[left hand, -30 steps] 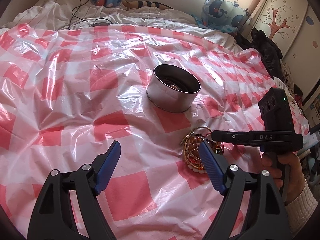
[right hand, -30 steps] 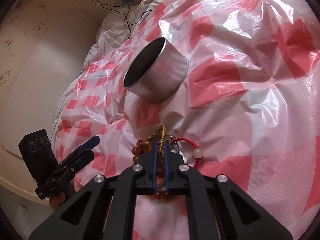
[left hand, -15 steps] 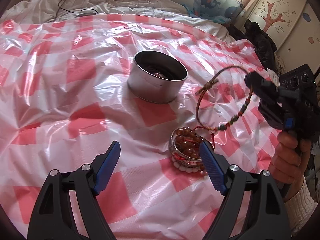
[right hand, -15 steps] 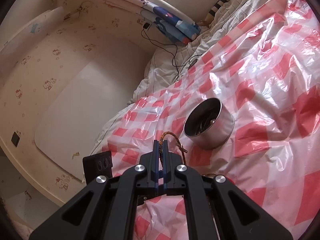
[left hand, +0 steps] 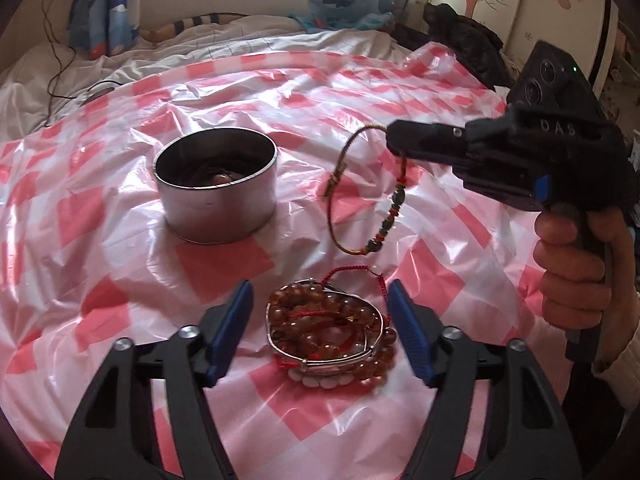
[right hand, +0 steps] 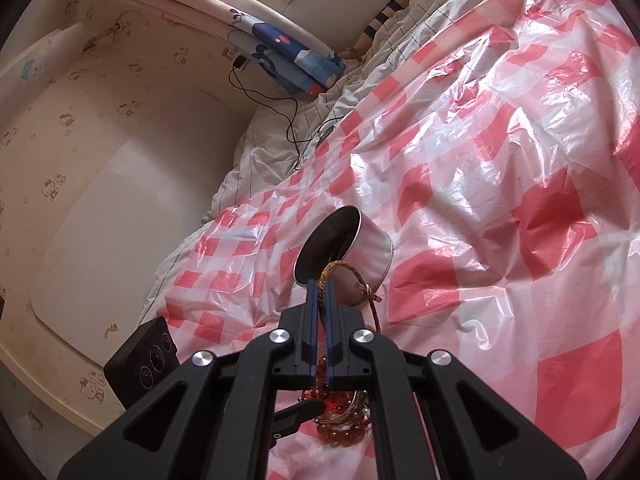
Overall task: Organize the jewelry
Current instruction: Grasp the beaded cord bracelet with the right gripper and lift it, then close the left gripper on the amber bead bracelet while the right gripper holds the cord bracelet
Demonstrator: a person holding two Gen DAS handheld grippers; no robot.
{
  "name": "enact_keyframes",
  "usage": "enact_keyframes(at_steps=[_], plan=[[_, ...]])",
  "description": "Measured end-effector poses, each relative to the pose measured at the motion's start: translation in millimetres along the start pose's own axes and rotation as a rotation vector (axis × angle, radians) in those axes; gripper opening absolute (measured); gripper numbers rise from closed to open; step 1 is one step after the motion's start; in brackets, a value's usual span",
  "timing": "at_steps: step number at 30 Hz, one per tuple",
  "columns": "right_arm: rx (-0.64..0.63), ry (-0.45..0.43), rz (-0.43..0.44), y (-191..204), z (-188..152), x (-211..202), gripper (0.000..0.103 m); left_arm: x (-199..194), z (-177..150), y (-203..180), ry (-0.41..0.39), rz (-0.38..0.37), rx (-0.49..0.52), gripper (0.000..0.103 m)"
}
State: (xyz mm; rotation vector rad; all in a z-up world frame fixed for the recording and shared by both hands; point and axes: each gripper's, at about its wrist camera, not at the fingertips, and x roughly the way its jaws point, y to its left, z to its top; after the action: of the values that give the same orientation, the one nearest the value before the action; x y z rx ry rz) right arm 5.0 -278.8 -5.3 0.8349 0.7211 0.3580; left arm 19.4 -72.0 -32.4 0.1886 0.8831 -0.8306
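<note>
A heap of jewelry (left hand: pixel 330 336), amber bead strings, a silver bangle and a red cord, lies on the red-and-white checked plastic sheet (left hand: pixel 100 280). My left gripper (left hand: pixel 320 308) straddles the heap; its jaws are closing, and its blue pads (left hand: pixel 404 320) stand clear of the beads. My right gripper (left hand: pixel 394 136) is shut on a braided cord bracelet (left hand: pixel 360 196) with green and red beads, which hangs in the air right of a round metal tin (left hand: pixel 216 184). In the right wrist view the bracelet (right hand: pixel 340 270) sticks out between the shut fingers (right hand: pixel 322 312) in front of the tin (right hand: pixel 360 256).
White bedding (left hand: pixel 240 40), a black cable (left hand: pixel 56 76) and blue patterned pillows (left hand: pixel 104 24) lie beyond the sheet. Dark clothing (left hand: pixel 460 28) sits at the far right by a wall. A person's hand (left hand: pixel 576 268) holds the right gripper's handle.
The right gripper lifted the braided bracelet off the heap and carried it up toward the tin. The left gripper moved over the heap, and its jaws narrowed.
</note>
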Motion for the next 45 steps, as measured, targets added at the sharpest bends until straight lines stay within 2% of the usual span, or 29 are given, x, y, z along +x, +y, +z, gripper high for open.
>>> enact_keyframes(at_steps=[2, 3, 7, 11, 12, 14, 15, 16, 21, 35, 45], plan=[[0.005, 0.004, 0.002, -2, -1, 0, 0.004, 4, 0, 2, 0.011, -0.009, -0.016, 0.047], [0.007, 0.008, 0.001, -2, -1, 1, 0.004, 5, 0, 4, 0.014, 0.001, -0.025, 0.045], [0.005, 0.011, 0.0, -3, -3, 2, 0.004, 9, -2, 14, 0.024, 0.013, -0.076, 0.045], [0.012, 0.018, -0.014, -7, -5, 4, 0.004, 13, -2, 13, 0.027, 0.009, -0.069, 0.044], [0.015, 0.019, -0.018, -7, -5, 4, 0.004, 13, -1, 12, 0.023, 0.012, -0.059, 0.034], [0.019, 0.023, -0.023, -8, -5, 5, 0.004, 13, 0, 9, 0.024, 0.034, -0.032, 0.023], [0.019, 0.025, -0.03, -9, -5, 5, 0.004, 13, 0, 8, 0.029, 0.041, -0.022, 0.013], [0.02, 0.03, -0.041, -9, -6, 6, 0.004, 13, 0, 7, 0.031, 0.051, -0.016, 0.01], [0.043, 0.054, -0.075, -16, -7, 11, 0.004, 6, 2, 3, 0.02, 0.057, 0.016, 0.01], [-0.004, 0.076, -0.148, -13, -10, 14, 0.004, -41, 17, 34, -0.164, -0.235, -0.213, 0.009], [-0.057, 0.039, -0.103, 0, -8, 8, 0.004, -39, 20, 30, -0.167, -0.215, -0.205, 0.009]])
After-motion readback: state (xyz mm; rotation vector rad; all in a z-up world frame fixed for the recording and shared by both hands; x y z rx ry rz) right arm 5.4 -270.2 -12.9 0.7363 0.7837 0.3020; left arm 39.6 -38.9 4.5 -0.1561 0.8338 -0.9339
